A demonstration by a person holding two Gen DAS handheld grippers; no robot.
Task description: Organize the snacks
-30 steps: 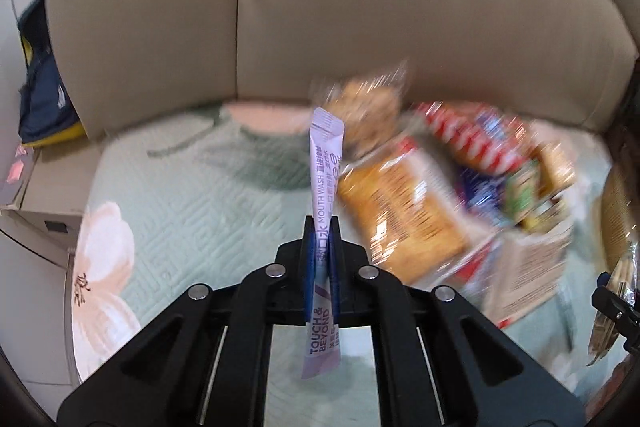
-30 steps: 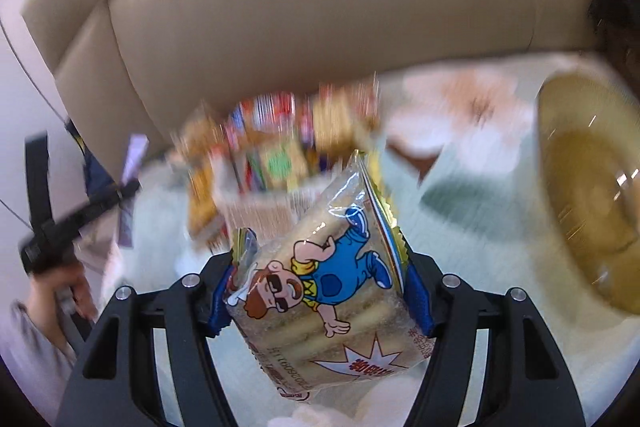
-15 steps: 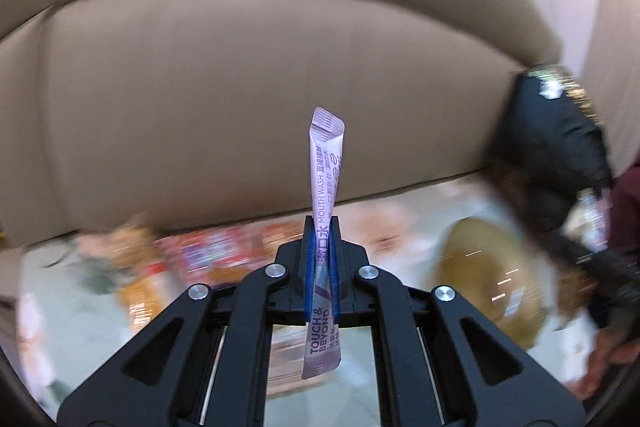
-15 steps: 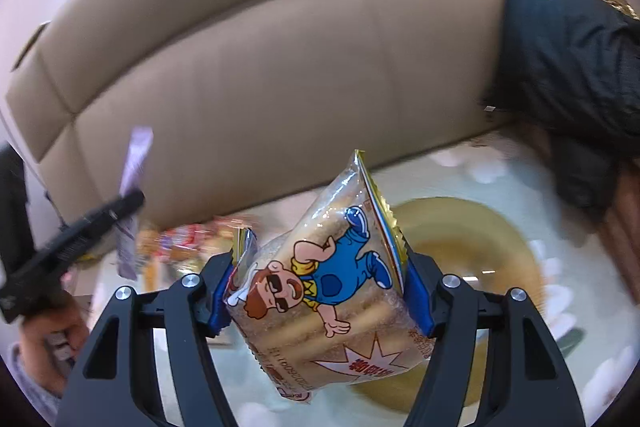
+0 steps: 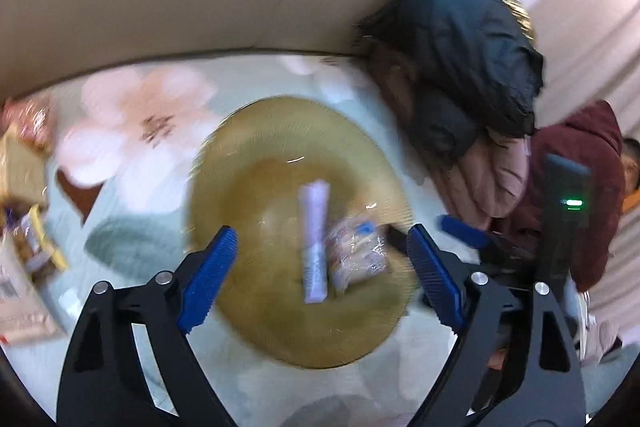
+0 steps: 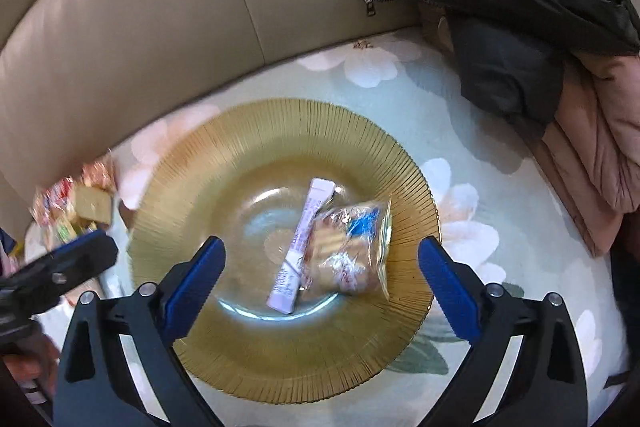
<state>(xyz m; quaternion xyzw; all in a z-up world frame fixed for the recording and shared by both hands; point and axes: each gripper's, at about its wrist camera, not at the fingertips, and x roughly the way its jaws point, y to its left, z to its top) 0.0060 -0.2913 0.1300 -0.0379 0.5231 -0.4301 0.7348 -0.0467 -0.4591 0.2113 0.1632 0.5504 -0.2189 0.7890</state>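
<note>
A round gold-rimmed glass plate point(image 6: 280, 131) point(image 5: 280, 331) lies on the flowered seat cover. In its middle rest a thin lilac mouthwash sachet point(image 6: 302, 243) point(image 5: 315, 239) and, touching its right side, a clear biscuit packet with a cartoon figure point(image 6: 352, 251) point(image 5: 354, 253). My right gripper point(image 6: 320, 263) hangs open above the plate, nothing between its blue pads. My left gripper point(image 5: 320, 267) is open too, straddling both packets from above. The left gripper's arm point(image 6: 60, 267) shows at the left in the right wrist view, and part of the right gripper point(image 5: 500, 247) shows in the left wrist view.
A heap of snack packets point(image 6: 76, 203) point(image 5: 28, 195) lies left of the plate. Dark and pink jackets point(image 6: 520, 27) point(image 5: 460, 67) are piled at the right against the beige sofa back point(image 6: 160, 27). A person in a maroon top point(image 5: 580, 187) is at the far right.
Both grippers swung right from the snack heap to the plate and opened. The sachet left the left gripper and the biscuit packet left the right; both now lie on the plate.
</note>
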